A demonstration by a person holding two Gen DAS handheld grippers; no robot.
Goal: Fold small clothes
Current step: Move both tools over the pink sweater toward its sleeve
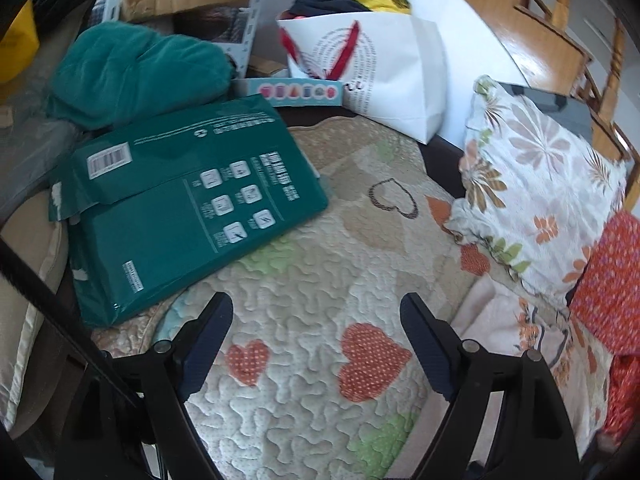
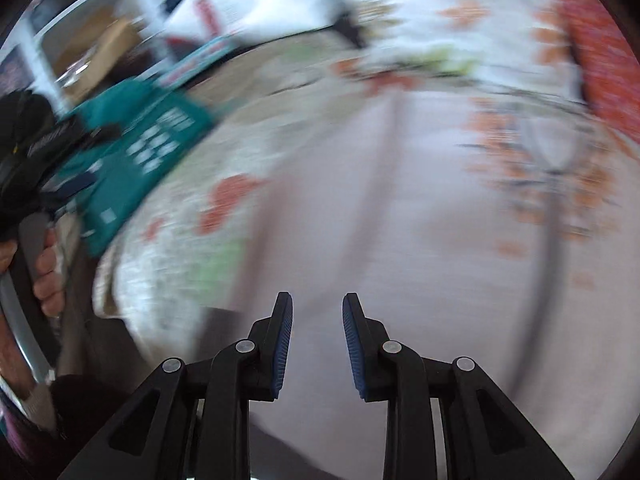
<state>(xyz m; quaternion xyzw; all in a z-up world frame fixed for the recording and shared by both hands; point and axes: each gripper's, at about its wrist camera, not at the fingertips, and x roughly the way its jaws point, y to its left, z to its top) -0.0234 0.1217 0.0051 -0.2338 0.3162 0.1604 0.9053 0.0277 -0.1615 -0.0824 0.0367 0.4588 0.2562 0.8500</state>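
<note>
A pale pink garment with an orange flower print [image 2: 400, 208] lies spread on the quilted cover; the right wrist view is motion-blurred. Its edge also shows in the left wrist view [image 1: 516, 320] at the right. My right gripper [image 2: 317, 304] hangs just above the garment, jaws partly open with a narrow gap and nothing between them. My left gripper [image 1: 316, 308] is wide open and empty above the quilt with red hearts [image 1: 304, 360], left of the garment.
A green plastic package [image 1: 192, 208] lies on the quilt's left. A floral pillow [image 1: 536, 196] and red patterned cloth [image 1: 612, 280] sit at the right. A white paper bag [image 1: 384, 76], a teal bundle [image 1: 132, 68] and wooden furniture [image 1: 544, 32] stand behind.
</note>
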